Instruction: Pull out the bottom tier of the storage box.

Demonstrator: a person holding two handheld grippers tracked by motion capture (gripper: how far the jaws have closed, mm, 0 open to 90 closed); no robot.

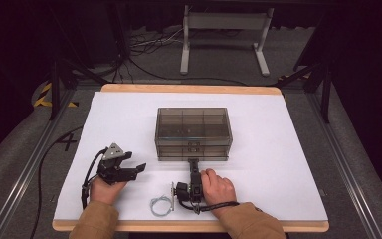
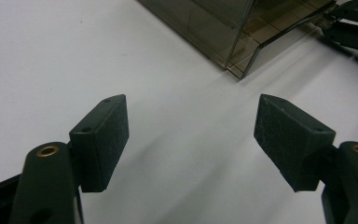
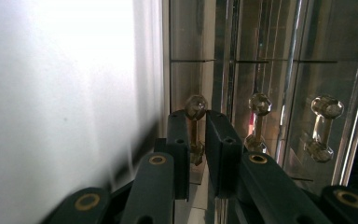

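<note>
**Right gripper pinches the lower drawer handle of the smoked box**

While the left hand waits, we have the right gripper closed on a small knobbed drawer handle at the near face of the smoked plastic drawer box. That box sits in the middle of the white table, well clear of every edge. In the high view the right gripper points away from us and meets the box at its lowest drawer, near the middle of the front. In the right gripper view the camera is rolled, so the table rises as a white wall on the left; the 2 black jaws stand nearly together with the handle's thin bar between their pads. A second handle and what may be its reflection show farther right.

The left gripper has its jaws spread wide with nothing between them, and it rests on the table to the near left of the box. A small wire ring lies near the front edge, between our 2 hands.

We judge the drawer pull to be the step in hand. The bar is thin and smooth, so the pads could slip off under a quick tug. Nothing steadies the light box either, so it may slide toward us instead of the drawer opening.
</note>
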